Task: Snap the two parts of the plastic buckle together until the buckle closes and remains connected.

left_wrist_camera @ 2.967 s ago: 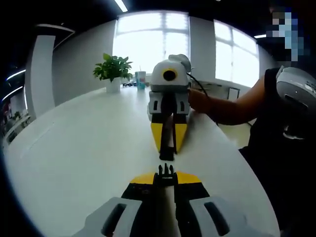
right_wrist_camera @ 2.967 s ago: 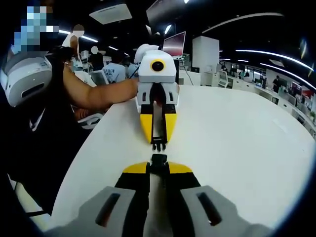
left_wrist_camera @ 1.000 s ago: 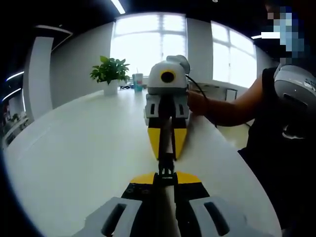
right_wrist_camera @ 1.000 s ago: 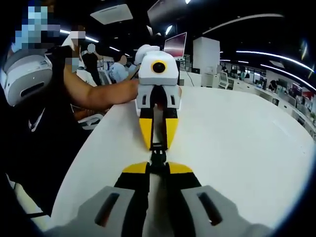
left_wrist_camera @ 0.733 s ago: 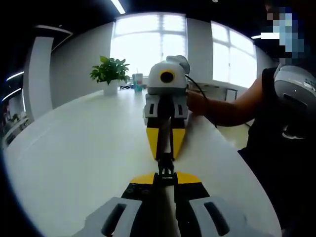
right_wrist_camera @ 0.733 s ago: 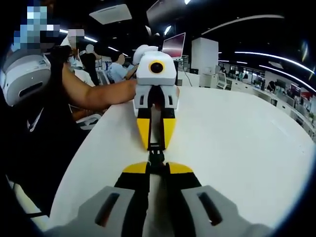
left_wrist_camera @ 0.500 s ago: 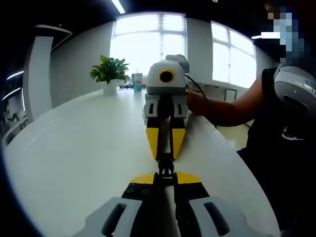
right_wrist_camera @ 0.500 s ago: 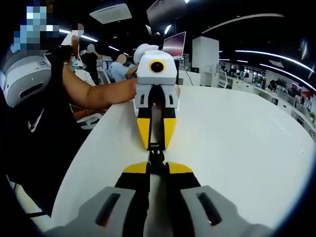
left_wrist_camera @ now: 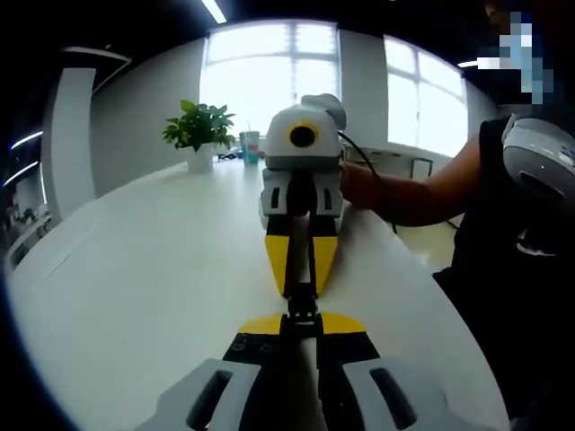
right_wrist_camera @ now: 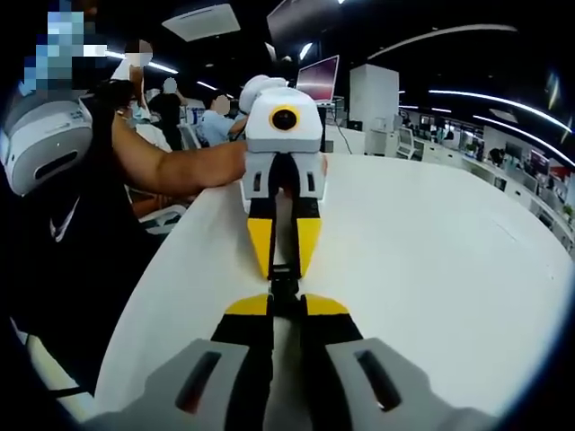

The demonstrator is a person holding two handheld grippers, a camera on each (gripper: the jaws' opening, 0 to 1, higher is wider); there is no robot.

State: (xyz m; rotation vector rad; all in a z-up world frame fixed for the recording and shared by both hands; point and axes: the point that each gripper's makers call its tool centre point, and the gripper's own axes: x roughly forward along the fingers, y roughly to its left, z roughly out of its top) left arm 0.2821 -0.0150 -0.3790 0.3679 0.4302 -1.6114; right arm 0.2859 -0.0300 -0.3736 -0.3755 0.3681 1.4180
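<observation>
The black plastic buckle (left_wrist_camera: 302, 305) hangs just above the white table (left_wrist_camera: 135, 260) between two tip-to-tip grippers. My left gripper (left_wrist_camera: 302, 321) is shut on the pronged half. Facing it, my right gripper (left_wrist_camera: 302, 289) is shut on the socket half. The two halves meet with no gap showing; whether they are latched is too small to tell. In the right gripper view the buckle (right_wrist_camera: 284, 285) sits between my right gripper (right_wrist_camera: 286, 303) at the bottom and the left gripper (right_wrist_camera: 284, 269) facing it.
A potted plant (left_wrist_camera: 201, 130) and a cup (left_wrist_camera: 250, 144) stand at the table's far end. The person's arm (left_wrist_camera: 404, 193) reaches in along the right edge. Behind the table (right_wrist_camera: 431, 260) are a monitor (right_wrist_camera: 316, 81) and seated people.
The gap seen three seconds ago has closed: the grippers moved toward each other and the pronged half went into the socket half. Over the last second they pressed slightly closer.
</observation>
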